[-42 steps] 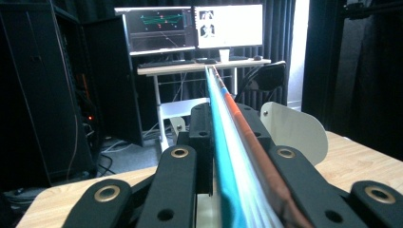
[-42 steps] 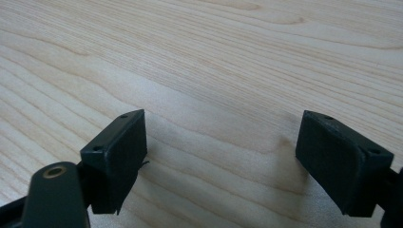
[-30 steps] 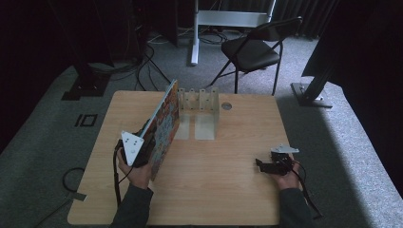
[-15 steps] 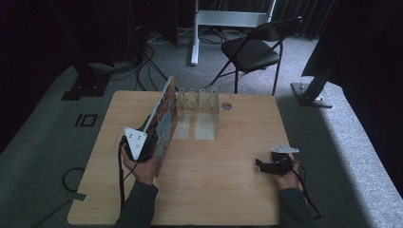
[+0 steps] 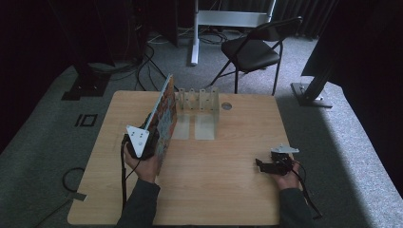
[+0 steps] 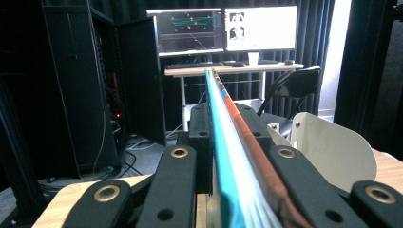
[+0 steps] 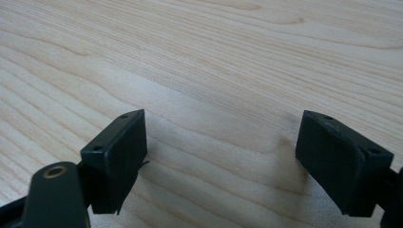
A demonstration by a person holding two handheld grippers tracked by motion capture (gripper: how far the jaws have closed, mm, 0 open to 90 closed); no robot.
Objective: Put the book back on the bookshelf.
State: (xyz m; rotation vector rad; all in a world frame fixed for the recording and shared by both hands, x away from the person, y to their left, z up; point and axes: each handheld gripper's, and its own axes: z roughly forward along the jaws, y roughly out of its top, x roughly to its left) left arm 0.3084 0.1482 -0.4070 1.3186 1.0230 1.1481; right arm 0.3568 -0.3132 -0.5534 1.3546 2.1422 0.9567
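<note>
Right now my left gripper [image 5: 151,137] is clamped on the colourful picture book [image 5: 162,116], held on edge with its long axis pointing far toward the white slotted rack [image 5: 198,100], while my right gripper [image 5: 266,165] rests open on the near right.

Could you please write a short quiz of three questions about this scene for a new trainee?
1. True or false: the left gripper is shut on the thin book.
2. What lies between the jaws of the right gripper? A) a cup B) nothing, just the bare table C) the book
3. Which object stands at the far edge of the table, just right of the book?

Key: 1 true; 2 B; 3 the clear slotted rack.
</note>
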